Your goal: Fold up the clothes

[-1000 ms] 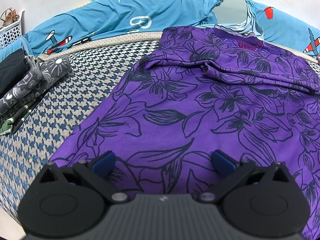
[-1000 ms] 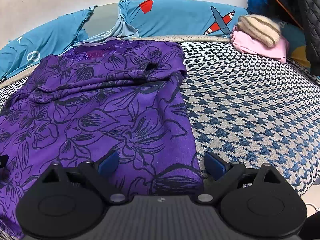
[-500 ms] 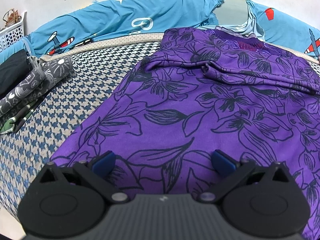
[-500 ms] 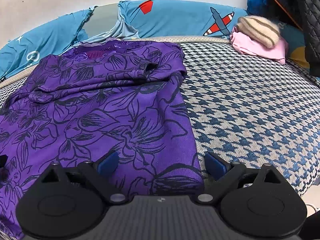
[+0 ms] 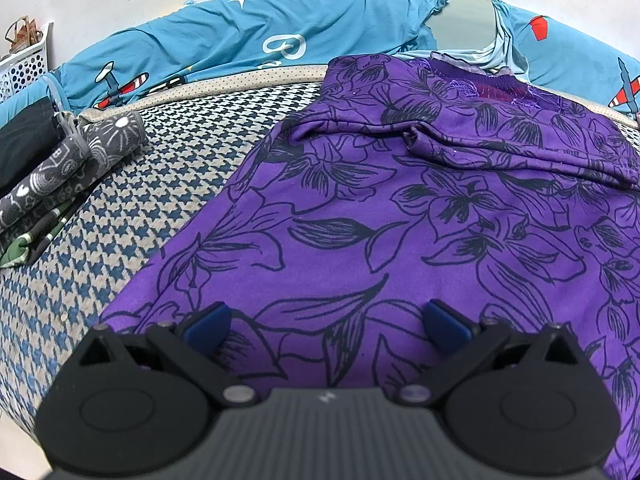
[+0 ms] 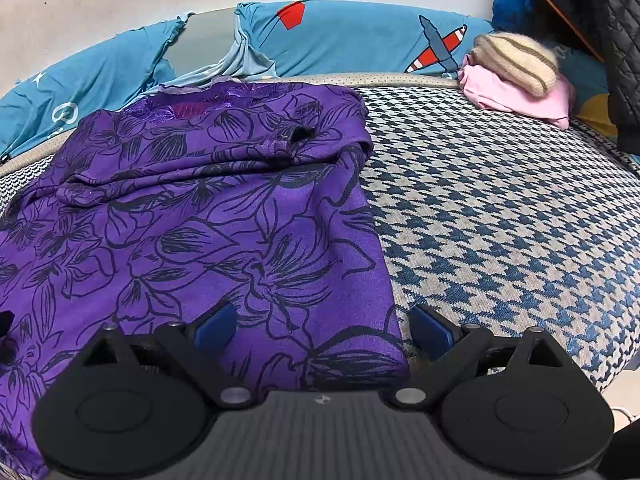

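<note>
A purple garment with black flower outlines (image 5: 400,216) lies spread flat on the houndstooth bed cover (image 5: 152,184), neckline at the far end, sleeves folded in across the chest. My left gripper (image 5: 326,326) hovers open over the near left part of its hem, nothing between its blue fingers. In the right wrist view the same garment (image 6: 208,224) fills the left half. My right gripper (image 6: 322,328) stands open over the garment's near right corner, its right finger above the bed cover (image 6: 500,208) just past the fabric's edge.
Folded grey patterned clothes (image 5: 64,168) and a dark item sit at the left. A white basket (image 5: 24,64) stands far left. Blue aeroplane-print bedding (image 5: 248,40) lines the back. A pink cloth with a beige striped knit (image 6: 516,76) lies at the far right, near a dark quilted jacket (image 6: 616,40).
Both grippers have stayed open and almost still. The left wrist view has drifted very slightly, with the folded clothes sliding a little toward the left edge.
</note>
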The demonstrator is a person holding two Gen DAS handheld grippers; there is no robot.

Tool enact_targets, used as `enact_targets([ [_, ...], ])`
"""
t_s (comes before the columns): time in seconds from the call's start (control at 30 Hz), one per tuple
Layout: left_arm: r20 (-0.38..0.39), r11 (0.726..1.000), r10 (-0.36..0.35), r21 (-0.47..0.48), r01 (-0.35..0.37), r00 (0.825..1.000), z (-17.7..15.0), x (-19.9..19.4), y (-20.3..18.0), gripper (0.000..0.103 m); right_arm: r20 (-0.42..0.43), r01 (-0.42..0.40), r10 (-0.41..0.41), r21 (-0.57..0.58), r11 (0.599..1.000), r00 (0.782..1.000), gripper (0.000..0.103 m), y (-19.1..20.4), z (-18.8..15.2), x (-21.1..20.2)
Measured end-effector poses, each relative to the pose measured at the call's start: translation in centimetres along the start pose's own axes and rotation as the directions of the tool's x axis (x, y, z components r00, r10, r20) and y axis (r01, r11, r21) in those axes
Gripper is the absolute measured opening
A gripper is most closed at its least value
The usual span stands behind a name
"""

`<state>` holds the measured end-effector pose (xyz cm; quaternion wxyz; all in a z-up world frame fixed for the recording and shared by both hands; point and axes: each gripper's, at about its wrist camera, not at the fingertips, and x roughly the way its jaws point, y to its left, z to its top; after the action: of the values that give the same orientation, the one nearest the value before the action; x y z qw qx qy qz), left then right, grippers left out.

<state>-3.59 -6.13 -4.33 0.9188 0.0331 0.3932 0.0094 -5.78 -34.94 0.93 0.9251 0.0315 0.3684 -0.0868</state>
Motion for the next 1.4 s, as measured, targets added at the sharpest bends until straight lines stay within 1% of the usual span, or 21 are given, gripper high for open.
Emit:
enact_targets([
  [0.4, -0.004, 1.000, -0.003, -0.004, 0.003, 1.000, 0.1, -0.1, 0.0, 0.103, 0.000, -0.002, 0.002, -0.003, 1.000, 1.000, 0.096, -0.1, 0.0, 0.1],
  [0.57, -0.007, 1.000, -0.010, -0.003, 0.010, 1.000, 0.3, -0.2, 0.2, 0.103, -0.004, -0.016, 0.016, 0.011, 1.000, 1.000, 0.096, -0.2, 0.2, -0.1],
  [0.7, -0.004, 1.000, -0.008, -0.003, 0.008, 1.000, 0.4, -0.4, 0.3, 0.103, 0.006, -0.049, 0.049, 0.051, 0.998, 0.999, 0.095, -0.7, 0.4, -0.4],
  [0.83, 0.005, 1.000, 0.002, 0.000, -0.002, 1.000, 0.7, -0.6, 0.4, 0.103, 0.036, -0.089, 0.086, 0.098, 0.991, 0.996, 0.095, -1.2, 0.8, -0.9],
  [0.97, -0.002, 0.999, -0.008, -0.038, 0.008, 1.000, 1.2, -0.7, 0.8, 0.103, 0.060, -0.106, 0.100, 0.108, 0.989, 0.993, 0.095, -1.4, 1.5, -1.1],
  [1.13, -0.024, 0.998, -0.002, -0.055, 0.000, 1.000, 1.6, -0.5, 0.8, 0.103, 0.054, -0.147, 0.141, 0.136, 0.980, 0.989, 0.095, -1.6, 2.4, -0.8],
  [1.27, -0.028, 0.998, 0.000, -0.061, -0.002, 1.000, 1.8, -0.5, 0.7, 0.103, 0.041, -0.181, 0.176, 0.188, 0.965, 0.983, 0.095, -2.3, 3.5, -0.2],
  [1.4, -0.032, 0.998, -0.010, -0.065, 0.008, 0.999, 1.9, -0.6, 0.8, 0.103, 0.051, -0.215, 0.208, 0.243, 0.946, 0.977, 0.095, -3.3, 5.3, 0.8],
])
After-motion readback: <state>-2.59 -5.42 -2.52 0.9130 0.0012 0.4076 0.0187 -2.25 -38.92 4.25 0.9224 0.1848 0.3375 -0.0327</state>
